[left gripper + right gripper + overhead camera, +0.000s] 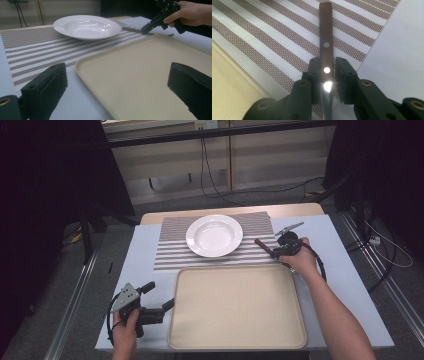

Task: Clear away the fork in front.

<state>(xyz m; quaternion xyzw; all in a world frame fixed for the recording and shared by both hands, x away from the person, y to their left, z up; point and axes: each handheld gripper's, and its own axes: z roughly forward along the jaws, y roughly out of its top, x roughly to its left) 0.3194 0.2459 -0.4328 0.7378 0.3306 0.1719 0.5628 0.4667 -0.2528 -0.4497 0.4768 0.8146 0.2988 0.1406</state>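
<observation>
Right gripper view looks straight down a knife (325, 42): its brown wooden handle with two bright rivets runs up the middle of the frame, and the start of the shiny blade sits at the bottom centre between the right gripper (325, 75). The black fingers (343, 75) are clenched around the knife near where handle meets blade, the left one against it and a thin gap showing at the right one. Under the handle lies a striped placemat (274, 37), with pale blue surface (402, 50) in the right part of the frame and a beige tray (229, 85) at the lower left. High view shows the knife (262, 245) right of centre, at the placemat's right edge, just beside the white plate (214, 235) and just above the tray's (235, 307) upper right corner. At the lower left, the left gripper (162, 297) is released, its fingers standing apart at the tray's left rim with nothing between them.
</observation>
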